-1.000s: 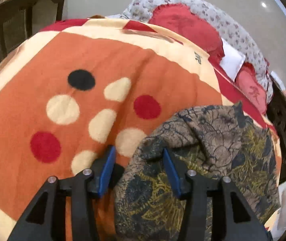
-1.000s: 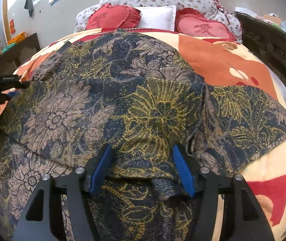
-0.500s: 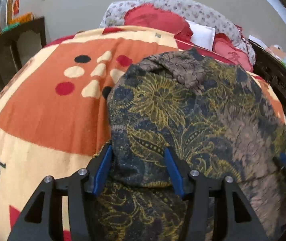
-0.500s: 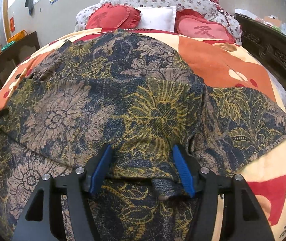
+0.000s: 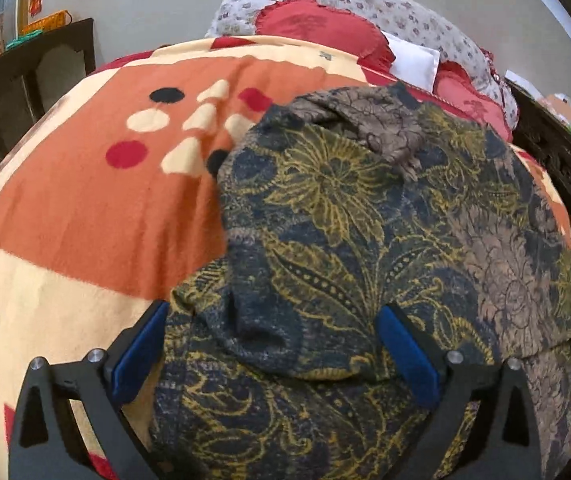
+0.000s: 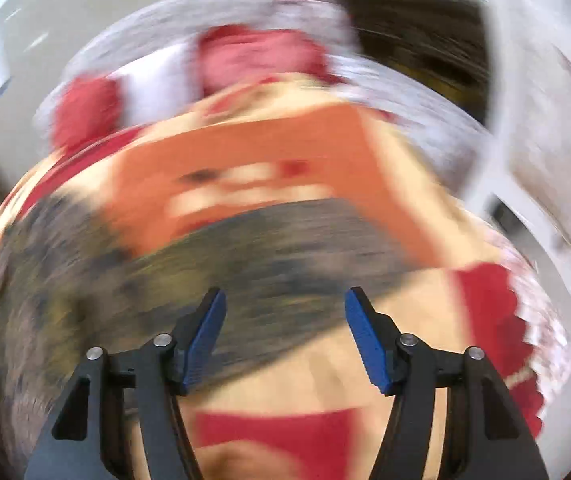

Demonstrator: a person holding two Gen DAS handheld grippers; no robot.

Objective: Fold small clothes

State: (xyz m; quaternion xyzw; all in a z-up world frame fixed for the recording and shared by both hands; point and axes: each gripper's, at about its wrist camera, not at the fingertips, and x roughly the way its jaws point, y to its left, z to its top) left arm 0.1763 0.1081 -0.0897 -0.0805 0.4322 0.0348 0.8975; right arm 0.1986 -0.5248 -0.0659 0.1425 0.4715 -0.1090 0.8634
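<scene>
Bed (image 5: pixel 65 288) fills both views, covered by one orange-and-cream blanket (image 5: pixel 97 208) with dots and "love" lettering. Dark wooden frame at 3 o'clock in the left wrist view.

One garment (image 5: pixel 357 240): dark floral print, navy, gold and brown, lying on the blanket from centre out to 4 o'clock in the left wrist view. Its left side is folded over onto the body; the fold edge runs 11 to 7 o'clock. A bunched brown bit sits near the top at 1 o'clock.

Pillows at 12 to 1 o'clock: two red heart cushions, one white pillow between them, one long floral bolster behind.

Left hand-held gripper (image 5: pixel 273 344): jaws have just been opening and stand wide, folded cloth between the pads but not pinched. Reads as a release after laying the fold.

Right hand-held gripper (image 6: pixel 285 336): frame heavily motion-blurred. Jaws part-open, nothing gripped; the garment (image 6: pixel 213 264) is a dark smear from 9 o'clock to centre, blanket showing between the pads.

Step in hand, my read: first side fold placed, next grab is the opposite side.
- lift left straight off so the pads don't drag the fold
- right should pinch the free edge at 4 o'clock, single layer only
- flatten the bunch at 1 o'clock before folding over it
- risk: soft blanket rucks under the cloth
</scene>
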